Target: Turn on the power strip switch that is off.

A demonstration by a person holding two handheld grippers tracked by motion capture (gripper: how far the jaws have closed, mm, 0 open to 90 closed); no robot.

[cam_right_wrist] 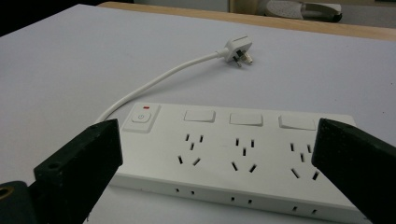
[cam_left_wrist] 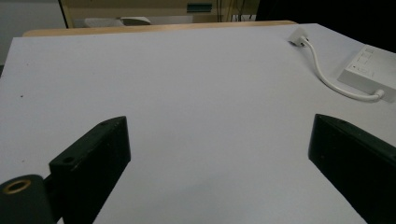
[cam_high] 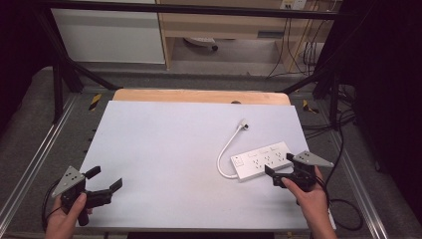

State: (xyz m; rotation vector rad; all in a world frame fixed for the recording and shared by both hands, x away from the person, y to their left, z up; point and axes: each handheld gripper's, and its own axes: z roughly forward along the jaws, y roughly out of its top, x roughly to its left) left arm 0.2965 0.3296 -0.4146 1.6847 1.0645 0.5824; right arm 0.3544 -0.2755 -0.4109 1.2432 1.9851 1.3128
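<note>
On the white table (cam_high: 164, 149), the power strip (cam_high: 261, 162) at four o'clock is best straddled squarely by the right gripper (cam_high: 283, 174), both it and the left gripper (cam_high: 107, 181) being held wide open and empty.

Each black hand-held gripper (cam_high: 107, 179) carries 2 jaws, a grey triangular plate.

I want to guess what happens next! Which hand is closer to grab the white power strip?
Probably the right. The right gripper is open at the near edge of the power strip, which lies between its jaws in its own view. The left gripper is open too, but far across the bare table.
</note>
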